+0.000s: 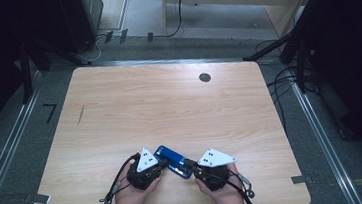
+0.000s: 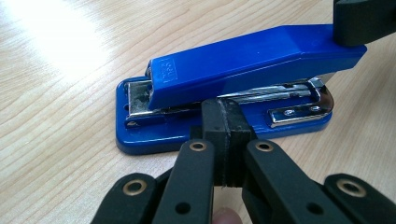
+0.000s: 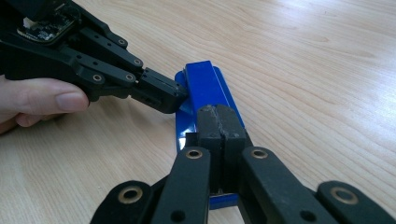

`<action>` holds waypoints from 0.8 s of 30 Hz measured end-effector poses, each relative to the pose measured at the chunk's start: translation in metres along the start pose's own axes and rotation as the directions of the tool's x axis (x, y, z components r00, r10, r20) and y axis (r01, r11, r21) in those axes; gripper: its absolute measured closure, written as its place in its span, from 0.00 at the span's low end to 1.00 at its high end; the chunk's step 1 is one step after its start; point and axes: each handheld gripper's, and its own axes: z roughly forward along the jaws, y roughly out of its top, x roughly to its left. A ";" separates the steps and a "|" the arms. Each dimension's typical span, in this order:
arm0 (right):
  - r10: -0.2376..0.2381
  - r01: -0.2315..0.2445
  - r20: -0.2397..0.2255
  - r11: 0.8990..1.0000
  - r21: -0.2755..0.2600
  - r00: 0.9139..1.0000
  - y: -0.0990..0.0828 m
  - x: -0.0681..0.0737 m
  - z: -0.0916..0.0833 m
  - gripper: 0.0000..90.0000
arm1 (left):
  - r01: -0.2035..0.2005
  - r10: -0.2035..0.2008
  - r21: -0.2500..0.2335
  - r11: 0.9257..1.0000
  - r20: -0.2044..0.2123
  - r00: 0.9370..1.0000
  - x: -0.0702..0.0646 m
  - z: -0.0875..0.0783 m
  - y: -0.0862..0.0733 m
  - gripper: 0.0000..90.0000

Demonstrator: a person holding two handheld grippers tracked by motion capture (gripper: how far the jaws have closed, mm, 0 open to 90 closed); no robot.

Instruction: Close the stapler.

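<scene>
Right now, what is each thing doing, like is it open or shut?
Blue stapler: lying flat on the table, arm down, not swung open.
Left gripper: shut, tips against the stapler's side.
Right gripper: shut, tips resting on the stapler's top end.
Wooden table: bare apart from the stapler.

Hiding the near end of the blue stapler [image 3: 203,84] behind the closed right gripper [image 3: 220,122] in the right gripper view. Covering the stapler's far end at 1 o'clock under the right gripper [image 2: 362,21] in the left gripper view. Blocking mid-base behind the closed left gripper [image 2: 225,125]. Reading too small: stapler embossing. Cutting both forearms off at 6 o'clock in the high view.
</scene>
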 end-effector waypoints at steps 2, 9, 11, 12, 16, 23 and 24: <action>0.000 0.000 0.008 1.000 0.000 1.000 0.000 0.000 0.000 1.00 | 0.000 0.000 0.000 1.000 -0.001 1.000 0.000 0.000 0.000 1.00; -0.003 0.003 0.023 1.000 0.004 1.000 -0.004 -0.001 -0.001 1.00 | 0.005 -0.005 0.002 1.000 -0.001 1.000 0.001 0.000 0.000 1.00; 0.001 -0.001 0.024 1.000 0.005 1.000 -0.003 -0.001 -0.001 1.00 | 0.005 -0.005 0.002 1.000 0.000 1.000 0.001 0.000 0.000 1.00; 0.001 -0.001 0.024 1.000 0.005 1.000 -0.003 -0.001 -0.001 1.00 | 0.005 -0.005 0.002 1.000 0.000 1.000 0.001 0.000 0.000 1.00; 0.008 -0.008 0.043 1.000 0.010 0.999 0.002 0.003 -0.003 1.00 | 0.007 -0.007 0.003 1.000 0.001 1.000 0.001 0.000 0.000 1.00; -0.001 0.001 0.049 1.000 -0.001 0.999 0.004 0.006 -0.004 1.00 | 0.006 -0.006 0.003 1.000 0.001 1.000 0.001 -0.001 0.000 1.00; -0.001 0.001 0.050 1.000 -0.001 0.999 0.004 0.007 -0.004 1.00 | 0.006 -0.006 0.003 1.000 0.000 1.000 0.001 -0.001 0.000 1.00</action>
